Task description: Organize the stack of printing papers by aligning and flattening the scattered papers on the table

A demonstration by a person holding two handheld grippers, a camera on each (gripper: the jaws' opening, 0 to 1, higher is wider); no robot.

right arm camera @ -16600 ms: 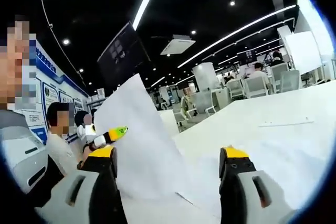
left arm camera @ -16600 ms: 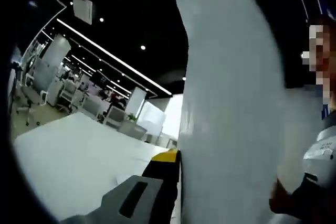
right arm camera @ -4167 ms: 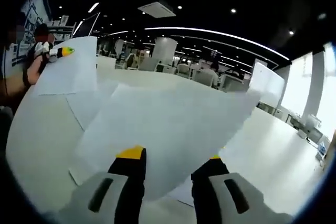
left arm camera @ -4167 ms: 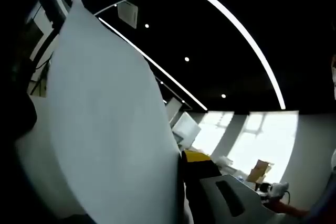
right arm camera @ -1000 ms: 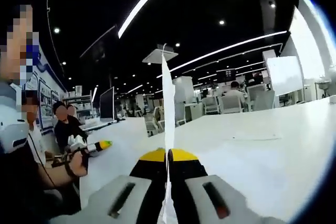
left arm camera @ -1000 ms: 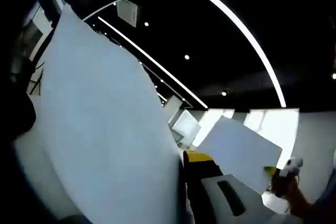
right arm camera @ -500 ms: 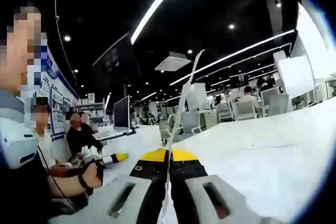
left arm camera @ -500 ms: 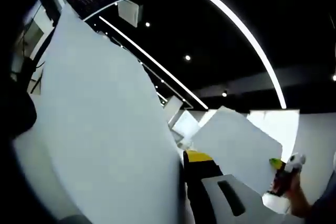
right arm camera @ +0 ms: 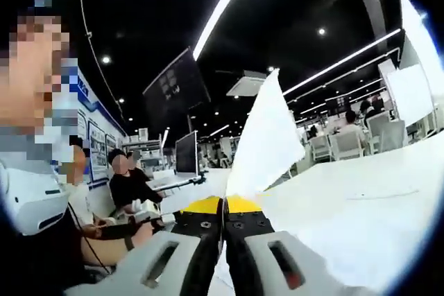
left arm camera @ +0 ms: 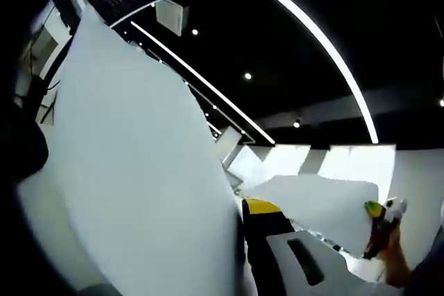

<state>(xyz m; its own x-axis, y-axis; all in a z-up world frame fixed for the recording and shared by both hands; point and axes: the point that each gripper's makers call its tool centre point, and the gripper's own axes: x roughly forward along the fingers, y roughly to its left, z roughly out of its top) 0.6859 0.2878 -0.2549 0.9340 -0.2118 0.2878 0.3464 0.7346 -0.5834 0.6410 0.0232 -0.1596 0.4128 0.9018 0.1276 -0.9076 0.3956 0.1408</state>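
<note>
Right hand-held gripper (right arm camera: 223, 207) clamps sheet (right arm camera: 267, 143) upright; left hand-held gripper (left arm camera: 244, 207) pinches paper stack (left arm camera: 132, 171) — long axis up

Long ceiling light strips (left arm camera: 326, 43) cross a dark office ceiling; seated people (right arm camera: 132, 181) (near a monitor (right arm camera: 186, 152)) fill the background

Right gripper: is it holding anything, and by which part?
Yes. The right gripper is shut on a sheet of paper, pinched at its lower edge, the rest rising above the jaws. The left gripper also grips a paper stack near its bottom.
</note>
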